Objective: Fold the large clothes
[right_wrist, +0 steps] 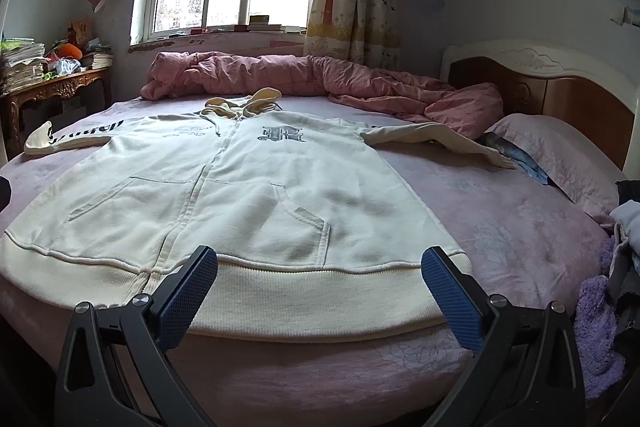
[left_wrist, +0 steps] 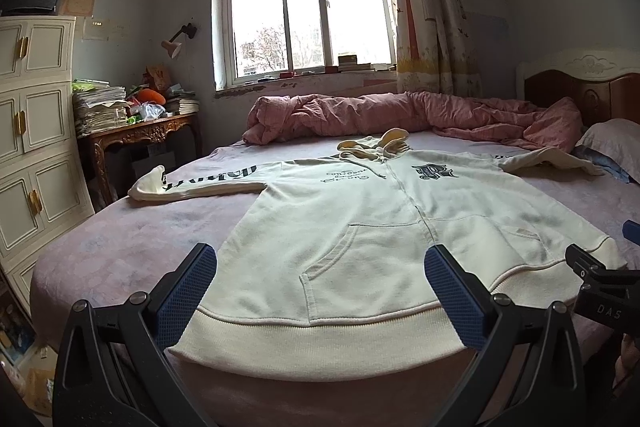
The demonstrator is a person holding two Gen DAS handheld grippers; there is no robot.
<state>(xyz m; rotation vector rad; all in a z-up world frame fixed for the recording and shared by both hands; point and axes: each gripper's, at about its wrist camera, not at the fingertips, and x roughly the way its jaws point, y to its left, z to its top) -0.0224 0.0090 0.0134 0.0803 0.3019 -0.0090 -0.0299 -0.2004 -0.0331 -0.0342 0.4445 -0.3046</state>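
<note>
I see the bed point(left_wrist: 120, 239) with a cream hoodie point(left_wrist: 360, 227) lying flat, front up; its long axis runs from the hem near me to the hood toward the window, sleeves spread sideways. A pink quilt point(left_wrist: 400, 115) lies behind it. My left hand-held gripper point(left_wrist: 324, 287) and right hand-held gripper point(right_wrist: 320, 287) are spread wide above the hem, empty.

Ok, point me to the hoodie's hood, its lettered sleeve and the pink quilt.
hood point(left_wrist: 394, 139), left wrist view, top of the bunched hood.
lettered sleeve point(left_wrist: 208, 179), left wrist view, mid-sleeve on the black lettering.
pink quilt point(right_wrist: 360, 79), right wrist view, middle of the rumpled roll.
</note>
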